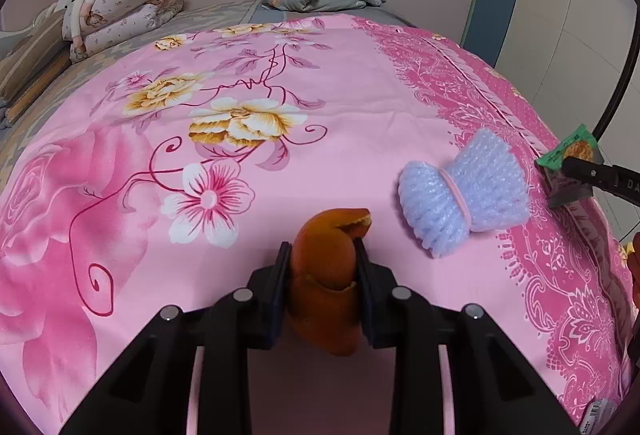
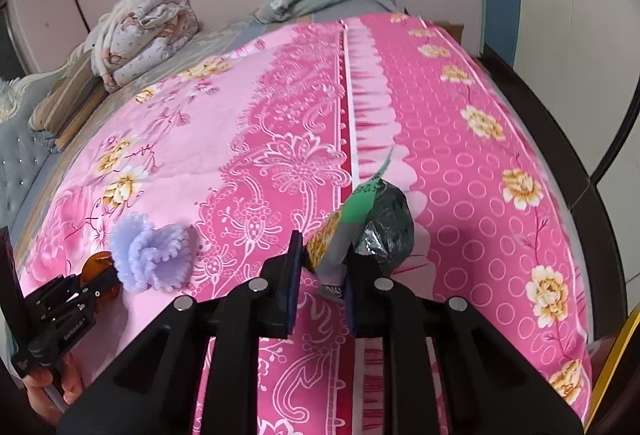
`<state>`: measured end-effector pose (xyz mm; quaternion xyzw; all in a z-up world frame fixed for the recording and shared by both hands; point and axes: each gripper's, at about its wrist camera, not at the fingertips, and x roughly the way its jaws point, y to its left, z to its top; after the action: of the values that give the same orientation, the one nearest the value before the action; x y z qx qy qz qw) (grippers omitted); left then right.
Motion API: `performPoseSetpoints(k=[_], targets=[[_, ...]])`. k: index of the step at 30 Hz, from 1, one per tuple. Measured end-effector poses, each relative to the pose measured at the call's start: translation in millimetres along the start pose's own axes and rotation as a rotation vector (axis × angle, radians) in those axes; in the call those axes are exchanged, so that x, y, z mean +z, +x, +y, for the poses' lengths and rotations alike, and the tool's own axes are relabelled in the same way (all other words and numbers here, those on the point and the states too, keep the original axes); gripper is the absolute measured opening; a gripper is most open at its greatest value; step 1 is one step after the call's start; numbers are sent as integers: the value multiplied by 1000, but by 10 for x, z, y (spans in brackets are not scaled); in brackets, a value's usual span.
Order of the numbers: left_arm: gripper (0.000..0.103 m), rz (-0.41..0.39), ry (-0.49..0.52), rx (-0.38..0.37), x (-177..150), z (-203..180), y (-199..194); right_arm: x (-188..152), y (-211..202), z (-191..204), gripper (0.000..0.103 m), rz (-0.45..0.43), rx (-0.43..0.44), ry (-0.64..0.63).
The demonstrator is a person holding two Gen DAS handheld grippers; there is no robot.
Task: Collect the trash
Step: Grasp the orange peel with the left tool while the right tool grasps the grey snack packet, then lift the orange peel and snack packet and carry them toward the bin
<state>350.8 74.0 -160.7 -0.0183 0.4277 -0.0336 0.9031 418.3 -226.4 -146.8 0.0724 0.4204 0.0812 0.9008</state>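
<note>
Left hand-held gripper (image 1: 322, 267) clamped on orange peel (image 1: 328, 275); right hand-held gripper (image 2: 320, 259) clamped on snack wrapper (image 2: 360, 219).
Foam fruit net (image 1: 460, 191) lies between them on the pink floral bedsheet (image 1: 280, 75).

Evenly and softly lit, bright enough for saturated pinks across the bedsheet (image 1: 328, 83); no harsh glare, no visible lamp. Only faint shadow under the orange peel (image 1: 326, 275) and foam fruit net (image 1: 460, 195). Strong fisheye bulge, dark vignette in the corners. Sharp at centre in the left view; slightly smeared across the right view's far sheet (image 2: 360, 47).
</note>
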Motion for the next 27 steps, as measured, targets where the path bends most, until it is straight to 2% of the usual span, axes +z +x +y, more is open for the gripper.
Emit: performPoseSetpoints(k=[7,15,20,27], targets=[[27,-21,-17,7,13,13,-125,17,-284,67,15,-41,18,-24],[27,-64,-7,6,24,-100,-462,-92,-734,73,15,-49,48,-41],[27,-96,6,12,14,-249,-740,-218,-1038,-54,15,-41,54,-25],[27,-149,37,-10,31,-523,-1124,-336,-1526,-311,15,-71,34,-3]])
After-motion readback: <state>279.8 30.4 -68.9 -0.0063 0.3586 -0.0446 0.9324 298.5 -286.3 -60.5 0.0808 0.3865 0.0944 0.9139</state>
